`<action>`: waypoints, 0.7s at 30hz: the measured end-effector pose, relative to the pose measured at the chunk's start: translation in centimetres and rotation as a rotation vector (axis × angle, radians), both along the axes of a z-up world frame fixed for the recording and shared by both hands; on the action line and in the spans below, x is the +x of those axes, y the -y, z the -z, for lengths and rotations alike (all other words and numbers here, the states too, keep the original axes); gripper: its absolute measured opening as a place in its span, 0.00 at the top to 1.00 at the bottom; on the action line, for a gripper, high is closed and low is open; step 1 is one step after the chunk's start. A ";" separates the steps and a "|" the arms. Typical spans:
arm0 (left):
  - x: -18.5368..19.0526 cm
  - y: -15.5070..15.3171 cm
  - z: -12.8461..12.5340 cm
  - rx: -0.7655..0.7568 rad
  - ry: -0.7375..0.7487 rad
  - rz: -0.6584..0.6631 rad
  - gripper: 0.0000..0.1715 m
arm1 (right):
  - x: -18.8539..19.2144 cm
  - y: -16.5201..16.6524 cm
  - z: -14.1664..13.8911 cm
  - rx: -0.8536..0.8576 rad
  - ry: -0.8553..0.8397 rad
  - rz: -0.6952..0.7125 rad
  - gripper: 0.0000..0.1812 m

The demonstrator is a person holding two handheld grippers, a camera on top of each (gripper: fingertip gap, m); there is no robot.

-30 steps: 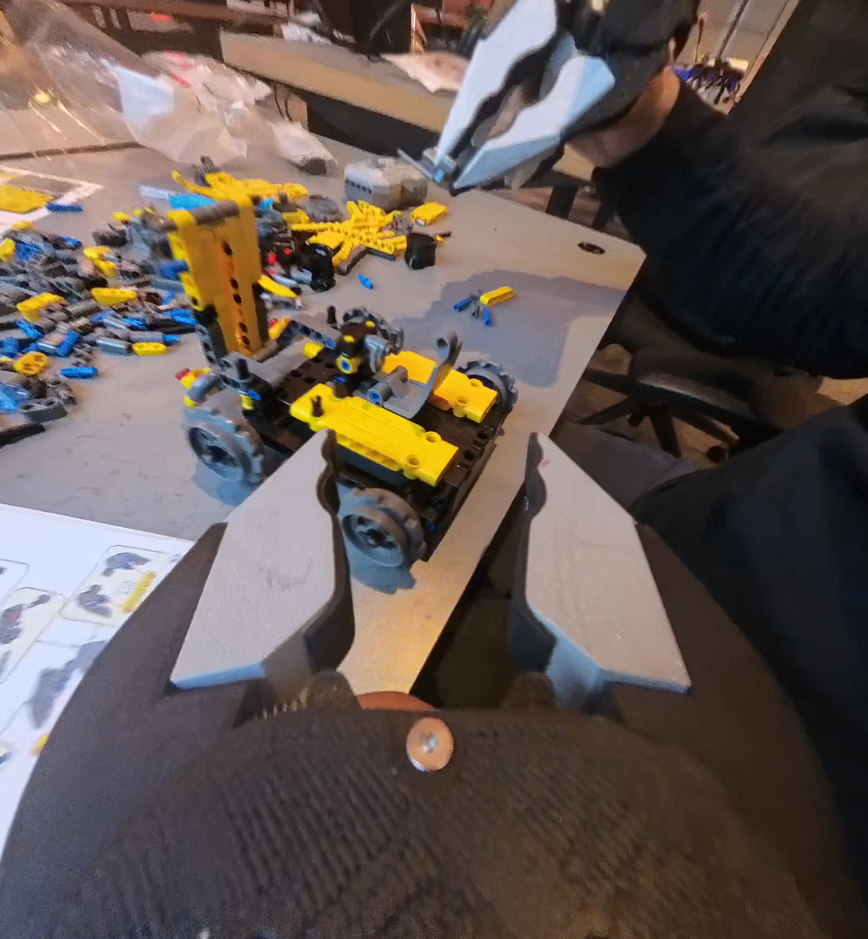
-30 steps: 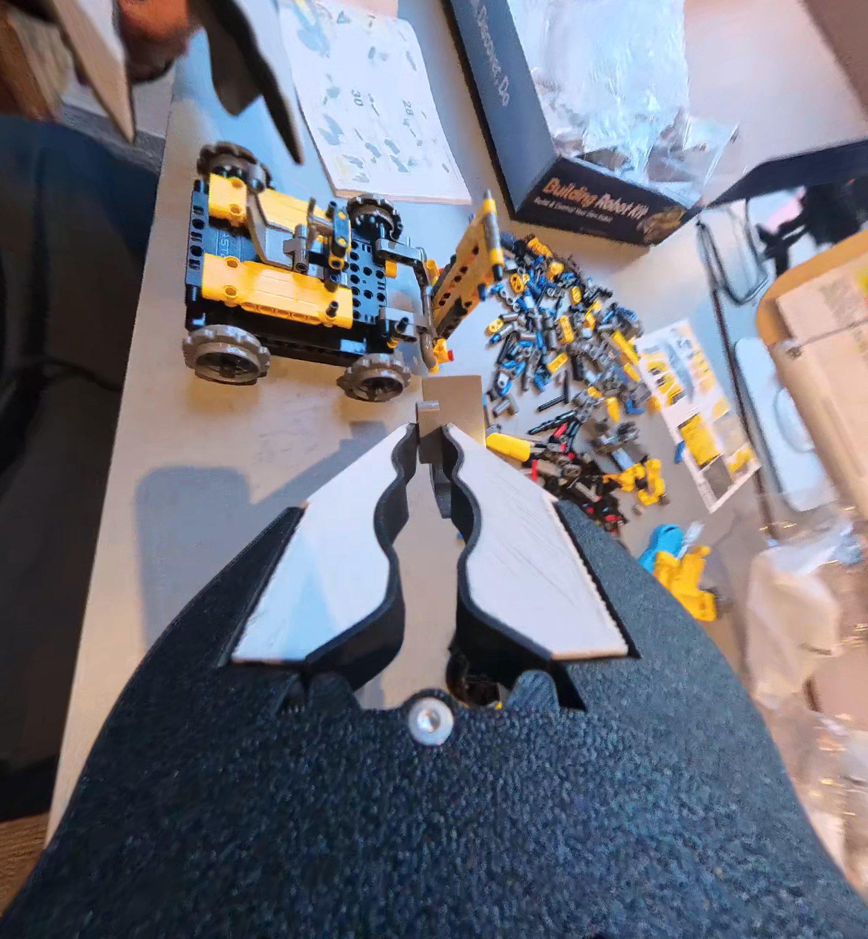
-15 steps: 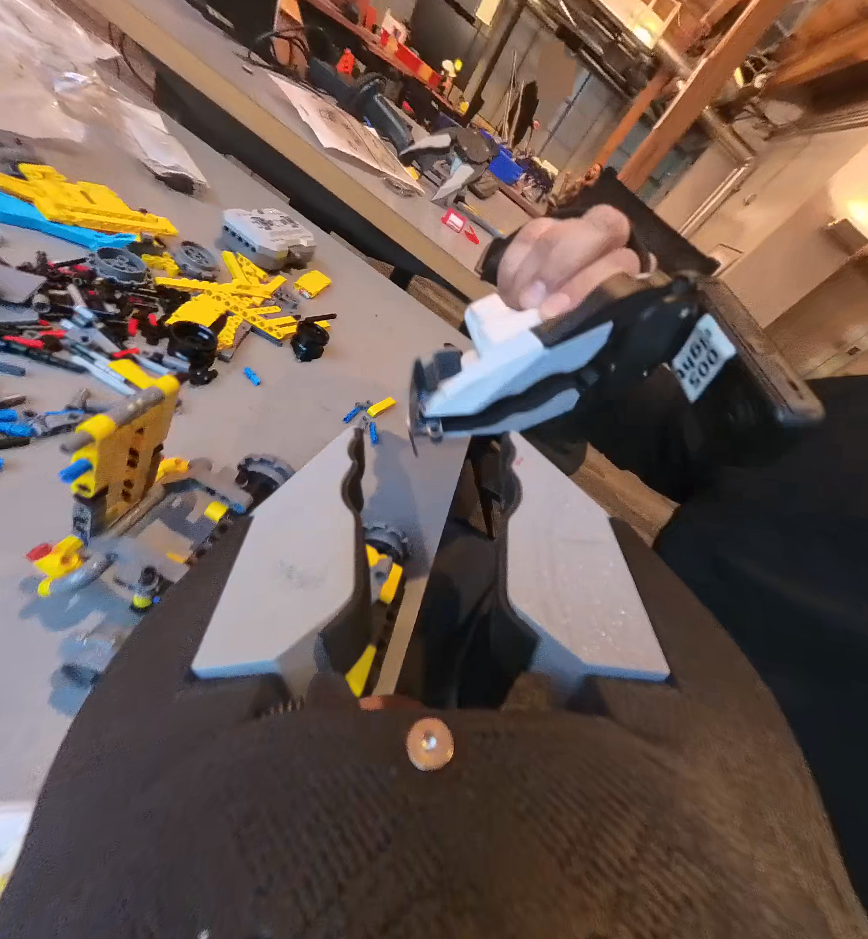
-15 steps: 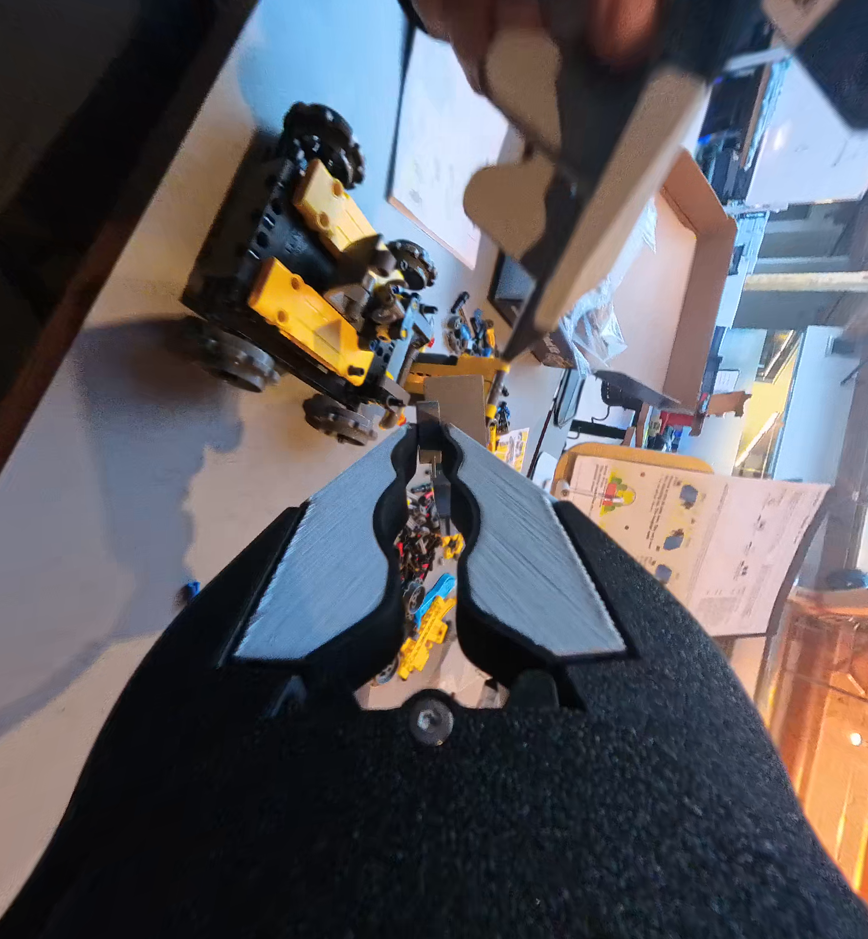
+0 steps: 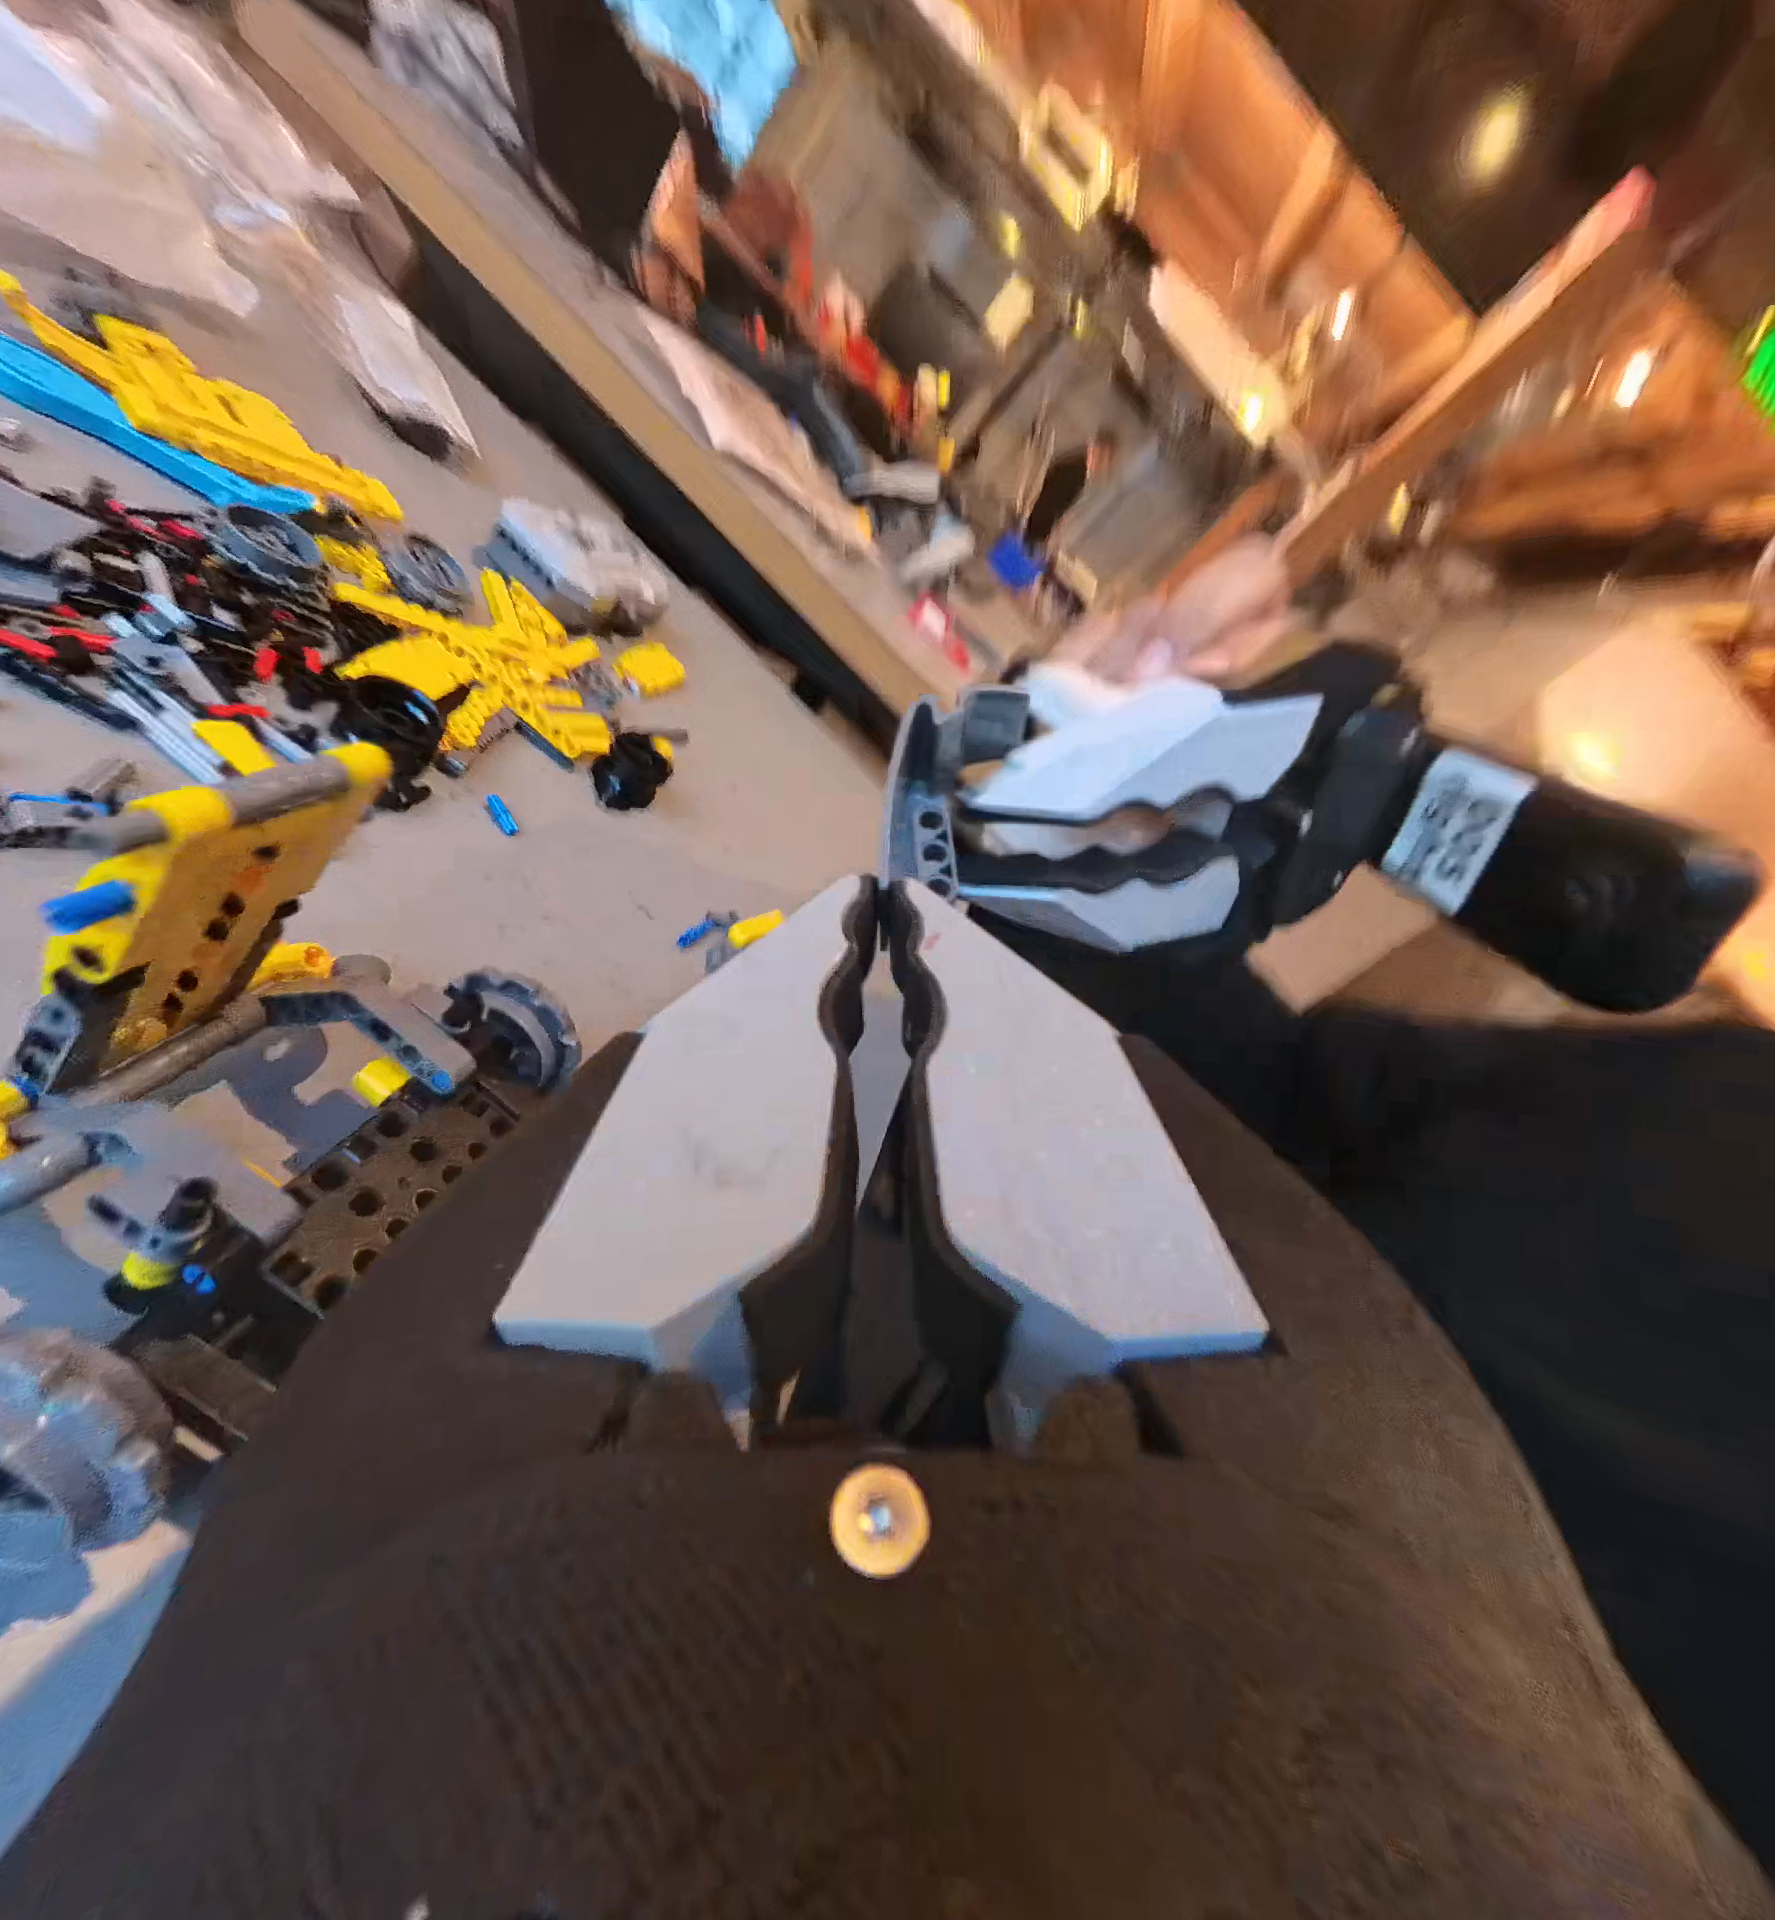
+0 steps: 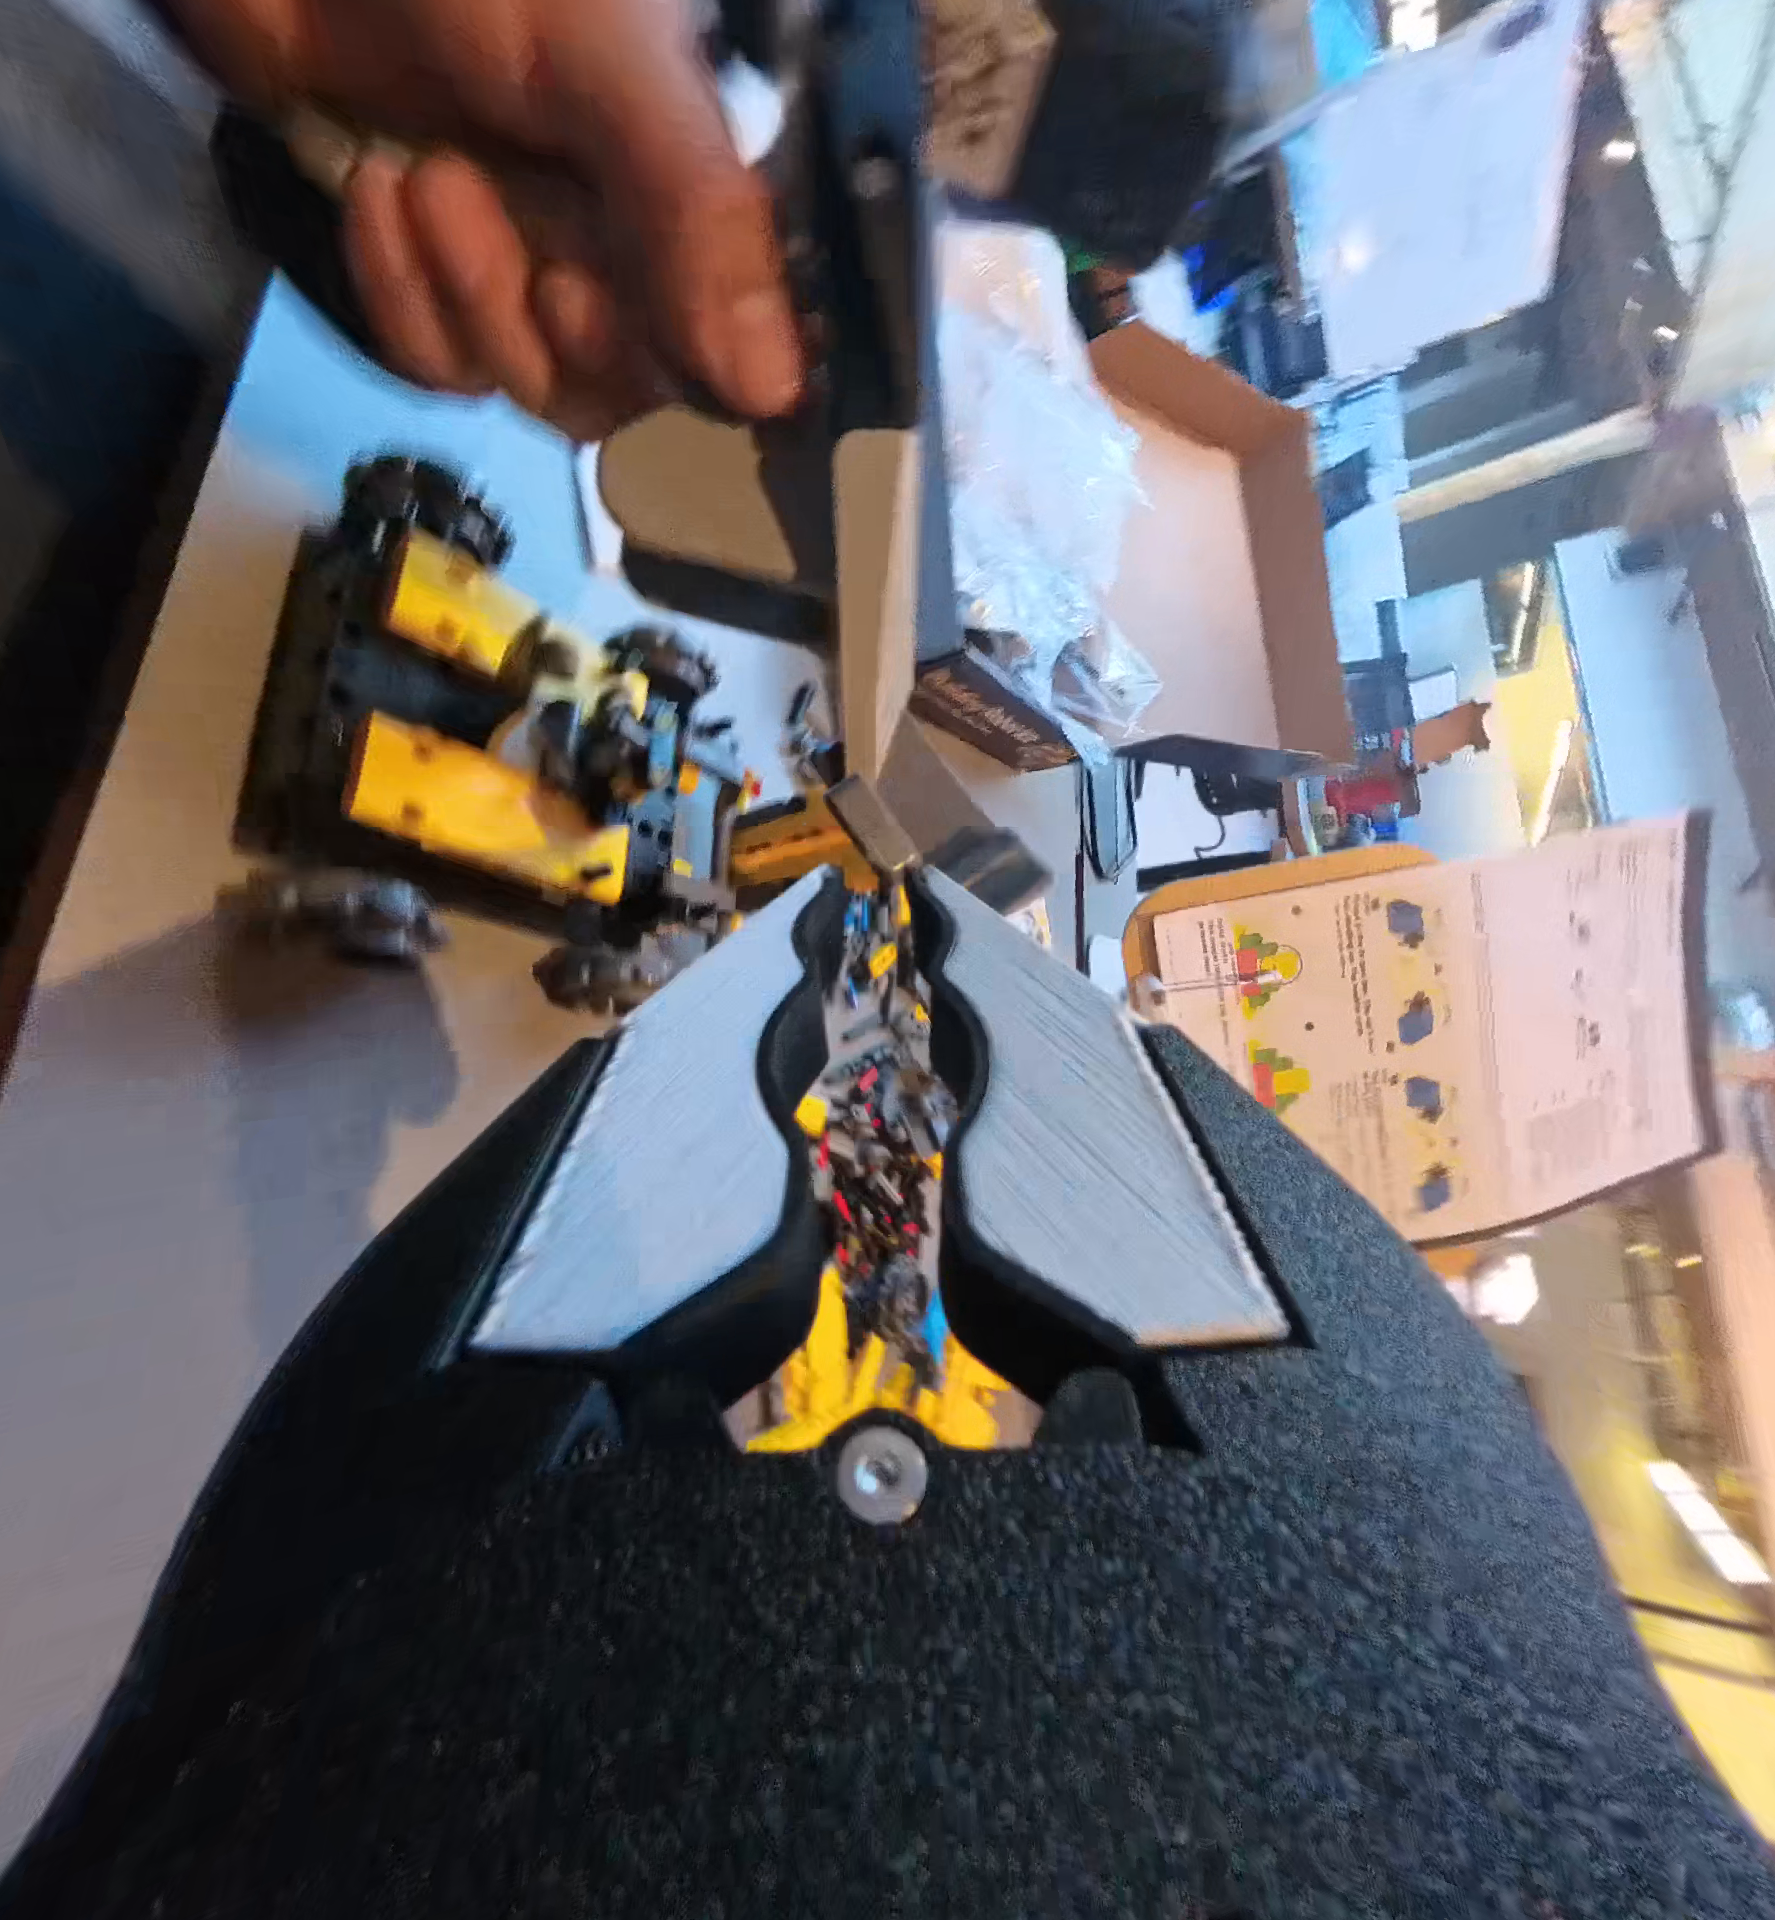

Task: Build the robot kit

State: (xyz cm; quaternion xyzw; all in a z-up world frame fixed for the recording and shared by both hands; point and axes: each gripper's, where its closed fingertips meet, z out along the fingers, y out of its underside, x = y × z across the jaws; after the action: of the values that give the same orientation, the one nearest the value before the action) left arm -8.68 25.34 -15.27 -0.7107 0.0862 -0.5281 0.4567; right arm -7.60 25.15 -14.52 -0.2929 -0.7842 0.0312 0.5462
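My right gripper (image 6: 867, 888) is shut on a small grey building piece (image 6: 867, 821) and holds it in the air above the table. My left gripper (image 5: 881, 899) is closed to a thin slit, and its tips meet the lower end of that grey piece (image 5: 924, 831) and seem to pinch it. The right gripper (image 5: 966, 826) comes in from the right in the left wrist view. The left gripper (image 6: 862, 774) comes down from above in the right wrist view, held by a hand (image 6: 550, 239). A yellow and black wheeled model (image 6: 467, 769) stands on the table below.
The model (image 5: 343, 1143) has a yellow upright mast (image 5: 208, 914). A heap of loose yellow, black and blue pieces (image 5: 239, 644) covers the grey table (image 5: 571, 883) behind it. A dark box (image 6: 997, 717), a plastic bag (image 6: 1039, 499) and a printed sheet (image 6: 1434, 1039) lie beyond.
My left gripper rose from the model, swung to the right gripper and closed from wide open to a slit at the grey piece. The right gripper tilted up, still holding the piece.
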 end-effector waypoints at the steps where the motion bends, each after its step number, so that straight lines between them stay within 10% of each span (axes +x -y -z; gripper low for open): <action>1: -0.8 -0.3 -0.6 -0.011 0.094 -0.041 1.00 | 0.0 0.0 -0.8 -0.088 -0.079 0.008 0.94; 4: -2.7 -0.6 -2.2 -0.041 0.358 -0.104 1.00 | -0.4 -0.7 -2.3 -0.559 -0.307 0.069 0.98; 9: -2.9 -0.8 -2.4 -0.001 0.388 -0.185 1.00 | -2.7 -0.7 0.3 -1.206 -0.318 0.163 0.83; 21: -1.9 3.0 -1.5 0.103 0.303 -0.331 1.00 | -4.2 3.1 -1.4 -1.476 -0.410 0.014 0.90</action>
State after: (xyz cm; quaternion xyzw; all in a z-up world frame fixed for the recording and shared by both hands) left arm -10.62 22.35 -13.73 -0.6036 -0.0740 -0.5416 0.5804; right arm -11.84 22.10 -13.14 -0.5750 -0.4413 0.5971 0.3436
